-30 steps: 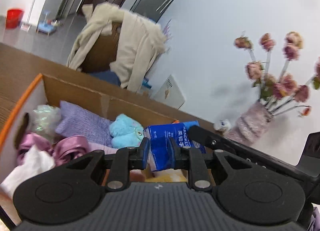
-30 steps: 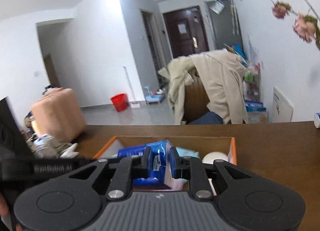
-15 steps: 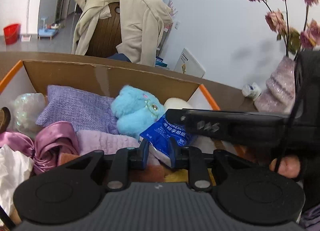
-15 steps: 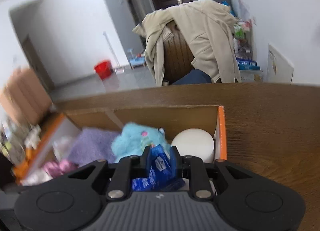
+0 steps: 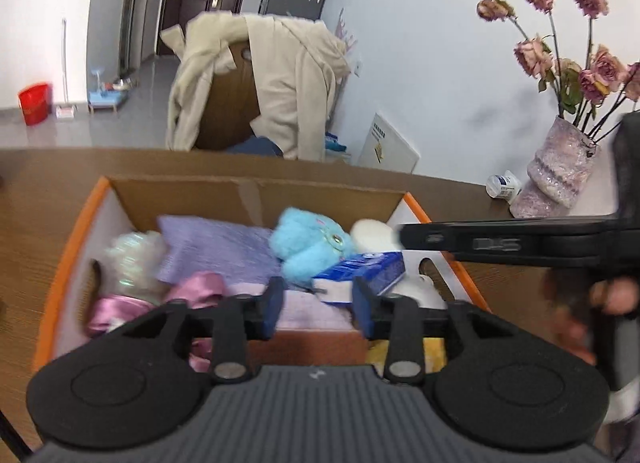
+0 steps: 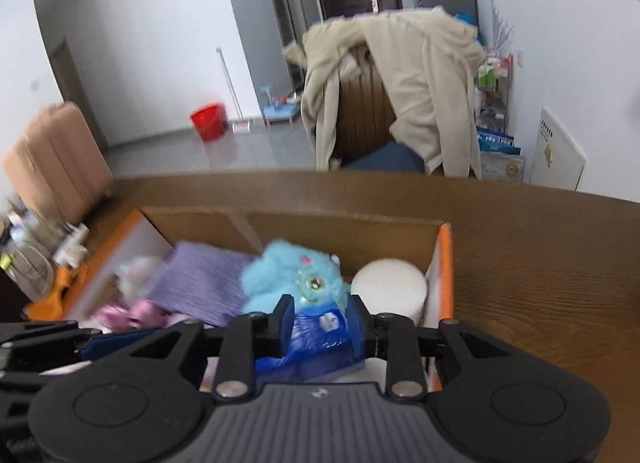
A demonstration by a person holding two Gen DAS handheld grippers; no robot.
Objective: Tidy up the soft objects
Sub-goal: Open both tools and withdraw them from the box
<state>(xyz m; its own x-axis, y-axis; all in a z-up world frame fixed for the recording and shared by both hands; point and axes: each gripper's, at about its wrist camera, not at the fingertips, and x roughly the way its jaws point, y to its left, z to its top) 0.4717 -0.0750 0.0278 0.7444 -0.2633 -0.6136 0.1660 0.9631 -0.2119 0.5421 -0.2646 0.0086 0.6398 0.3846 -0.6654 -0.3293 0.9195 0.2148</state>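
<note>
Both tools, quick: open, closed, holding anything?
Left tool: open, jaws just opened; blue tissue pack sits between them, not gripped.
Right tool: jaws just been opening, pack between them; grip cannot be told.

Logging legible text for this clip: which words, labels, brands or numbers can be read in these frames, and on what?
None can be read.
blue tissue pack: white print, blurred.
right gripper side, seen from the left wrist: embossed mark, smeared.
white board against the wall: lines too small.
small white bottle: label too small.
</note>
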